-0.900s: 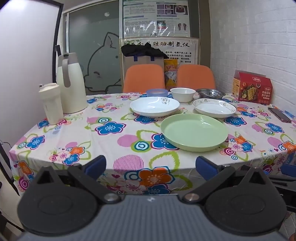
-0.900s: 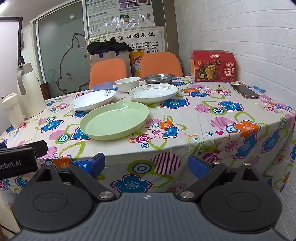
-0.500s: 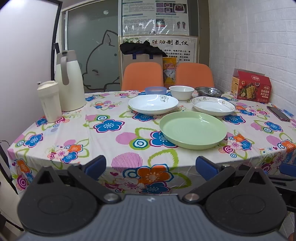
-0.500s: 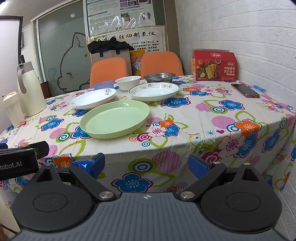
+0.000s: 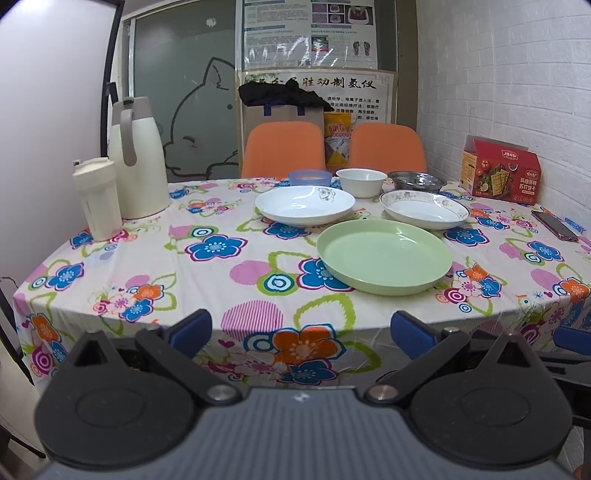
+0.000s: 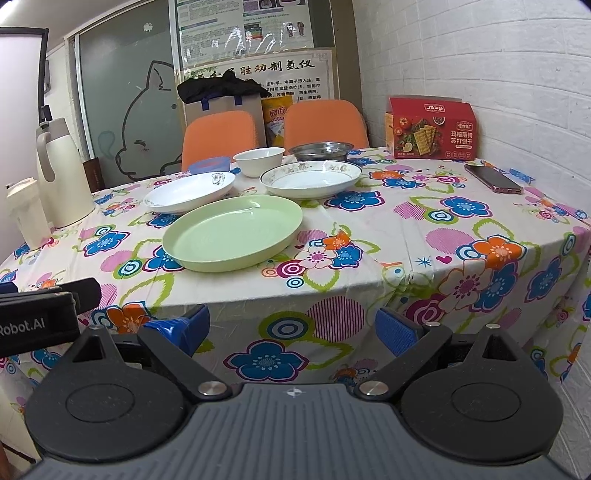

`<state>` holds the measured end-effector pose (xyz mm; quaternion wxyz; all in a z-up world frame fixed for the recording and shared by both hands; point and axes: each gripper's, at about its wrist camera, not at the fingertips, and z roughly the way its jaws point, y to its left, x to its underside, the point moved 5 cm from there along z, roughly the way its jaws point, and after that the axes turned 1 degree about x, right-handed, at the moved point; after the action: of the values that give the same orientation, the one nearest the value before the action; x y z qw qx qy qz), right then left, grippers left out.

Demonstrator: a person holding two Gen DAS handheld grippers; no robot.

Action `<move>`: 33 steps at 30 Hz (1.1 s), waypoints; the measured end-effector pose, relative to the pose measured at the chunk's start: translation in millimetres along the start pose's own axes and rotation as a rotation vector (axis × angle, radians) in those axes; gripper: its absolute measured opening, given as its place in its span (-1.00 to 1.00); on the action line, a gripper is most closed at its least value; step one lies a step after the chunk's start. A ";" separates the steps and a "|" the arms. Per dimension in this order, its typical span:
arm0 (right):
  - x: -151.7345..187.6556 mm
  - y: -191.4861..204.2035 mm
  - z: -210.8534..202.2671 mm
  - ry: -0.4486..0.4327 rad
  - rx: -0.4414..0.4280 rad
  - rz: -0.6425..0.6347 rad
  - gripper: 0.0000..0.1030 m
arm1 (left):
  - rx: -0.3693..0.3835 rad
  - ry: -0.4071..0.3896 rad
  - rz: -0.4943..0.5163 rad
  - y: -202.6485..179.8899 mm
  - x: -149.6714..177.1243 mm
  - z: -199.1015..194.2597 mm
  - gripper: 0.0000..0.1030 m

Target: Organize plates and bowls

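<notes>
Both grippers hover short of the near edge of the bench (image 5: 110, 266), its cloth printed with bright flowers. The left gripper (image 5: 301, 328) and the right gripper (image 6: 291, 326) each hold their blue-padded fingers spread wide on nothing. A round matte green plate (image 5: 384, 256) lies nearest. Behind it sit two glossy white plates (image 5: 304, 205) (image 5: 424, 209), then a blue bowl (image 5: 308, 178), a white bowl (image 5: 361, 181) and a steel bowl (image 5: 417, 181).

White brick wall (image 5: 498, 74) to my right, two orange chairs (image 5: 282, 147) behind my floral-clothed table (image 5: 221, 266), frosted glass panel (image 5: 184, 92) with cat outline, posters (image 5: 310, 33) above.
</notes>
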<state>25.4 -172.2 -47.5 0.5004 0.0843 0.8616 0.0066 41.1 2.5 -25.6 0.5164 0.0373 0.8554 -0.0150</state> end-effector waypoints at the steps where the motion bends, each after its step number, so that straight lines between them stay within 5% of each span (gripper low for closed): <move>1: 0.4 0.6 0.7 0.002 0.000 -0.002 0.63 | 0.001 0.000 0.000 0.1 0.1 -0.1 0.99; 33: 2.4 5.5 2.5 0.015 -0.010 -0.016 0.63 | 0.009 0.009 0.003 -1.0 1.0 1.3 0.99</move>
<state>27.1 -166.6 -50.3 0.4946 0.0747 0.8659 0.0075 41.8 1.5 -27.1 0.5123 0.0409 0.8576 -0.0180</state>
